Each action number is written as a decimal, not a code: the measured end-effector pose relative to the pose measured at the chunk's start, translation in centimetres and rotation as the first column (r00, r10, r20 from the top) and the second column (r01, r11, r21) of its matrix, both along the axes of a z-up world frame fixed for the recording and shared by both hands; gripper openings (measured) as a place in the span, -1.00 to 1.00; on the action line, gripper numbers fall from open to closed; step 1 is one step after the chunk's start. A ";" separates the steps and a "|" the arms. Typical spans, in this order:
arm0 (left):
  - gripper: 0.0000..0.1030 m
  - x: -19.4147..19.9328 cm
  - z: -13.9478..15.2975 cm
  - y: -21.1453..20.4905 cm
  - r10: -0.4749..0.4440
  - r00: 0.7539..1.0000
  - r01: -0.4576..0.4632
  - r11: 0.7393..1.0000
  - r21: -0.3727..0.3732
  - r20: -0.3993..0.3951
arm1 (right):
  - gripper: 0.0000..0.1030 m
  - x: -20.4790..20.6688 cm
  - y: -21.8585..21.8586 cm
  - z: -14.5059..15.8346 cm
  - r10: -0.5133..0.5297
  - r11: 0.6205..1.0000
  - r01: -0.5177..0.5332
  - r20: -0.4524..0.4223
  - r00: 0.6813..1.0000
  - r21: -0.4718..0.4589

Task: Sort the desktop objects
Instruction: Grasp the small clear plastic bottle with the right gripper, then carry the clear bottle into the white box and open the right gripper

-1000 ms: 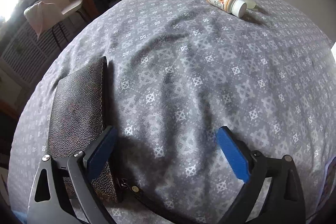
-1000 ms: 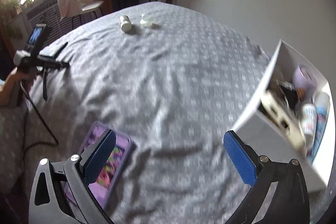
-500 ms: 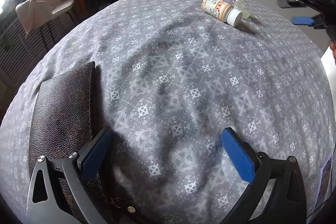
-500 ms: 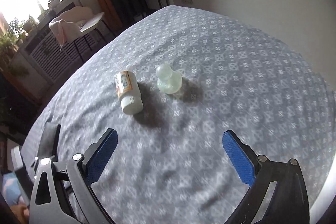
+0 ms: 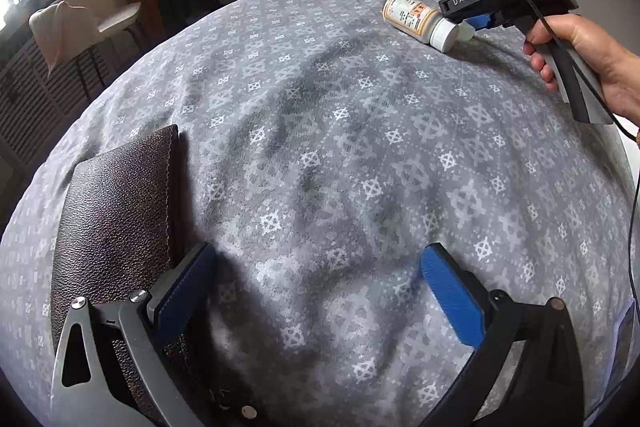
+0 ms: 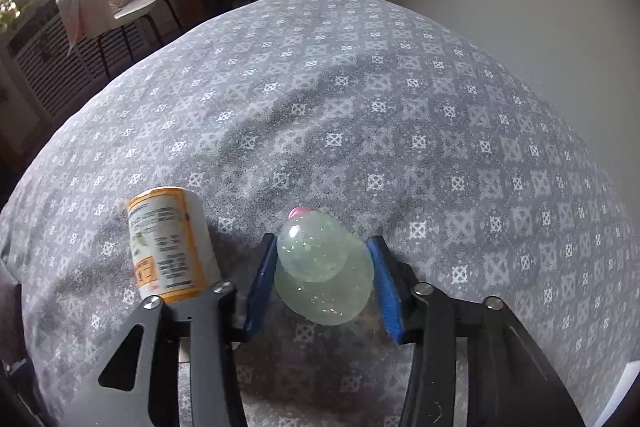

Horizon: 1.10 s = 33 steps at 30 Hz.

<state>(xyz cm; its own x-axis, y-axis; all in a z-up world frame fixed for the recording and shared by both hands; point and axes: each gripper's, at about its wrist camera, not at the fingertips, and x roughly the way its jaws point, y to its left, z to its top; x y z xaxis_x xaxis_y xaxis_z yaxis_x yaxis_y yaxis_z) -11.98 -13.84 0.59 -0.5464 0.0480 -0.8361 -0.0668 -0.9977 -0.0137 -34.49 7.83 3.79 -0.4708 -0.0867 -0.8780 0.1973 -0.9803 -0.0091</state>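
A pale green translucent squishy toy with a pink tip lies on the grey patterned cloth. My right gripper has its blue pads on both sides of the toy, closed in on it. An orange-and-white pill bottle lies just left of it. In the left wrist view the right gripper sits at the far right beside the bottle. My left gripper is open and empty above the cloth, its left finger over a brown leather wallet.
A white chair with a towel, a shelf and a fan stand beyond the far edge of the table. A white wall is at the back right. A white edge shows at the lower right.
My right gripper has moved from the white box across the table to the toy and closed around it. The left gripper has stayed open by the wallet, shifting only slightly.
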 end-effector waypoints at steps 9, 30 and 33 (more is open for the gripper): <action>0.99 -0.4 0.4 0.0 0.005 1.000 -0.005 1.000 -0.005 0.012 | -0.16 16.4 4.8 9.6 0.020 0.981 -0.032 -0.065 0.998 -0.190; 0.99 0.2 0.5 -0.3 0.051 0.998 -0.052 0.998 -0.019 -0.027 | -0.16 31.9 40.9 13.1 -0.514 0.857 0.513 -0.019 0.857 -0.052; 0.99 0.2 0.5 -0.3 0.052 0.998 -0.052 0.998 -0.021 -0.031 | -0.14 31.7 41.9 11.9 -0.554 0.832 0.553 -0.001 0.833 -0.044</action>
<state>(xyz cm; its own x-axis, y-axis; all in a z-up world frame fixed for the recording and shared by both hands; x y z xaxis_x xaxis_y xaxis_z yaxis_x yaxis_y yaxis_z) -11.78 -14.12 1.11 -0.5732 0.0011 -0.8194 -0.0150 -0.9998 0.0091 -2.82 49.70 15.68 -0.4617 0.1568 -0.8731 -0.3784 -0.9250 0.0339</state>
